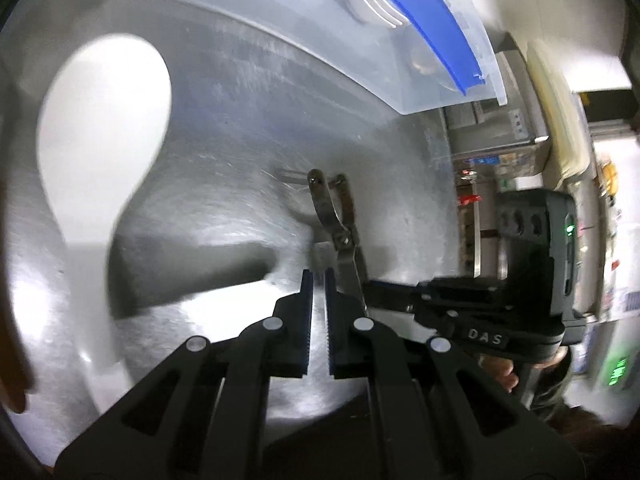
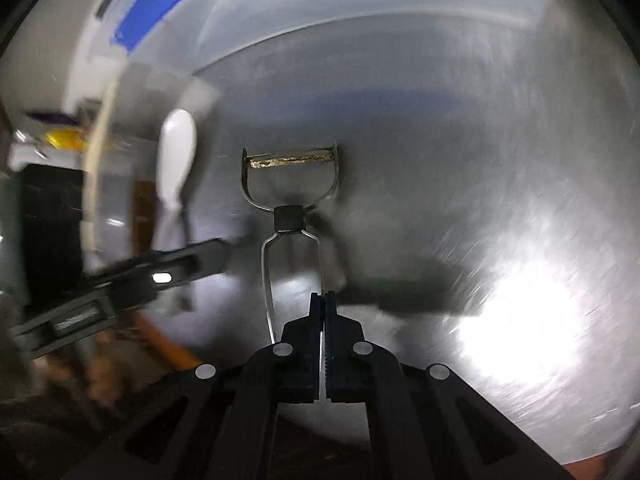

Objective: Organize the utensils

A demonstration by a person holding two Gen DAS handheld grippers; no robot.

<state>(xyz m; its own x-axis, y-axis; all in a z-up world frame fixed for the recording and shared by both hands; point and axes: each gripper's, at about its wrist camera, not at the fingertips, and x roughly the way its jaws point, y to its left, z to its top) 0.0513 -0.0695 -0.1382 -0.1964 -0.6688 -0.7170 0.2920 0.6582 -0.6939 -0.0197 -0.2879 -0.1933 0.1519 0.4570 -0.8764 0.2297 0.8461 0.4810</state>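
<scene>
Because the right gripper [image 2: 323, 300] pinches only one thin wire of the peeler [image 2: 291, 200] at frame centre, it could swivel loose; the left gripper [image 1: 317, 280] hangs slightly parted, empty.

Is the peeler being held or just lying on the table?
Held. The right tongs are shut on one wire of the peeler handle, above the steel table.

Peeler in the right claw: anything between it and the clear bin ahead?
Nothing visible. The peeler, clamped by its wire handle in the right claw, faces bare steel table up to the clear bin. The white spoon and left claw sit off to the left.
</scene>
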